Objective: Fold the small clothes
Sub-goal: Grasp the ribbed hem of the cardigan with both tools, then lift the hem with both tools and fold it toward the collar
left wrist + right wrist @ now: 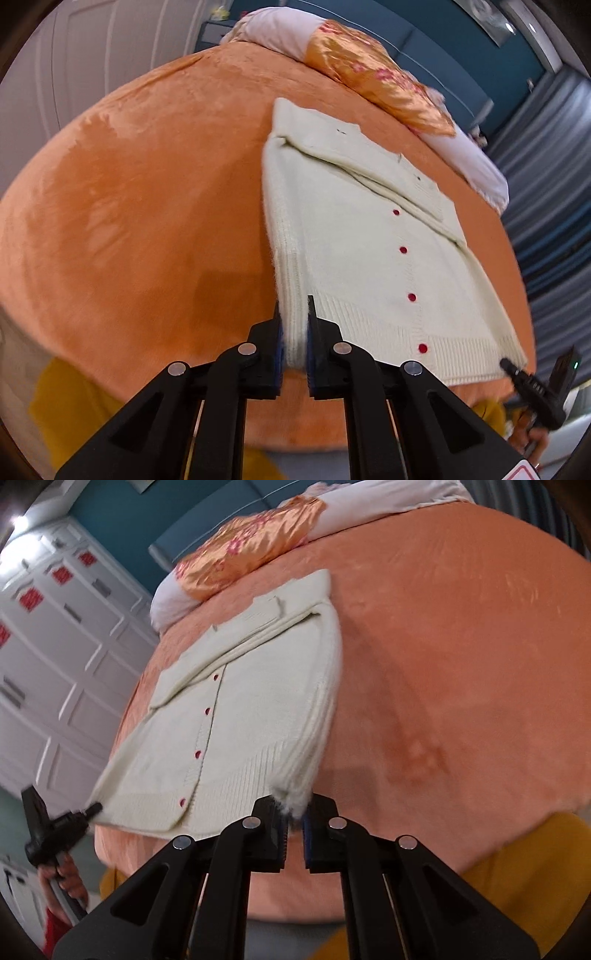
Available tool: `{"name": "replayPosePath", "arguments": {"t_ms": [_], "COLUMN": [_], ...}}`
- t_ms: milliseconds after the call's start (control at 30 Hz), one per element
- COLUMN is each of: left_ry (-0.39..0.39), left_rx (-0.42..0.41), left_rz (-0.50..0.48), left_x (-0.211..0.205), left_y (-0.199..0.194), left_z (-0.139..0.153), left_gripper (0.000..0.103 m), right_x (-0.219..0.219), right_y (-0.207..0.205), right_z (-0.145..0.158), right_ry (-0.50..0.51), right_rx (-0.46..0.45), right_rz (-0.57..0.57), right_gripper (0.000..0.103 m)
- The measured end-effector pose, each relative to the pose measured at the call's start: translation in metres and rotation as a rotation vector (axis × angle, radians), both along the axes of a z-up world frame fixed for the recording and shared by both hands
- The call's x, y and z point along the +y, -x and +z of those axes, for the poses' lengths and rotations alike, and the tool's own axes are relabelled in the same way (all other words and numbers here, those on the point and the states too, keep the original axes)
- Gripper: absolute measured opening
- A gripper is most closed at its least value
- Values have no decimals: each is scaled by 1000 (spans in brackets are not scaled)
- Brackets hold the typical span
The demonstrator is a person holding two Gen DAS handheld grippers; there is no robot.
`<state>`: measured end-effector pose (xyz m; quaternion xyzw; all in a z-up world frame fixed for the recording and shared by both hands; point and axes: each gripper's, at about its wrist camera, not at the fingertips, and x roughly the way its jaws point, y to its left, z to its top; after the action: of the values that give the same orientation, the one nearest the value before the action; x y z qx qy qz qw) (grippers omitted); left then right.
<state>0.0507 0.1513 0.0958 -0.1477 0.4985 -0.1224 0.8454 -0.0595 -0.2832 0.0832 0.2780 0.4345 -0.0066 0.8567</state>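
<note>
Cream knitted cardigan with red buttons (pixel 369 236) lies on the orange plush bedspread (pixel 147 206), sleeves already folded in across the chest, hem toward the cameras. In the left wrist view it fills the 1-to-3 o'clock area; in the right wrist view, 10 to 12 o'clock.

Left gripper (pixel 294 314): jaws nearly closed, pinching the ribbed hem corner at the garment's left edge; knit is visible between the blue pads.

Right gripper (pixel 294 805): jaws narrowly apart with fuzzy cream fibres bunched at the tips. It looks like a grip on the other hem corner, though motion blur makes the depth of the bite hard to judge.

Likely next step: lift the hem toward the collar.

Risks, as judgement:
- Shallow right bite may slip from the loose knit.
- Uneven lift could skew the fold line.
- Tucked sleeves may slide out.
- Plush pile may drag the underside.

Satin orange floral pillow (pixel 373 85) sits beyond the collar, well apart.
</note>
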Motion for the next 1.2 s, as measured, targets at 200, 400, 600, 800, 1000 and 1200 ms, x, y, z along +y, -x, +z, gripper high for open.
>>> {"name": "replayPosePath", "arguments": {"t_ms": [200, 400, 600, 800, 1000, 1200], "left_ry": [-114, -168, -117, -79, -42, -59], "left_rx": [91, 194, 184, -43, -201, -261], "left_rz": [-116, -172, -115, -78, -6, 72], "left_x": [9, 20, 26, 9, -8, -19], "left_y": [83, 168, 183, 116, 54, -3], "left_z": [4, 13, 34, 72, 84, 68], "left_gripper": [7, 7, 6, 7, 7, 7], "right_x": [20, 38, 30, 7, -10, -22], "right_y": [80, 158, 186, 132, 63, 4], "right_z": [6, 18, 33, 62, 75, 72], "right_ry": [105, 114, 24, 52, 57, 40], "right_rx": [137, 244, 251, 61, -140, -248], "right_rz": [175, 260, 189, 124, 0, -72], "right_gripper": [5, 5, 5, 5, 5, 5]}}
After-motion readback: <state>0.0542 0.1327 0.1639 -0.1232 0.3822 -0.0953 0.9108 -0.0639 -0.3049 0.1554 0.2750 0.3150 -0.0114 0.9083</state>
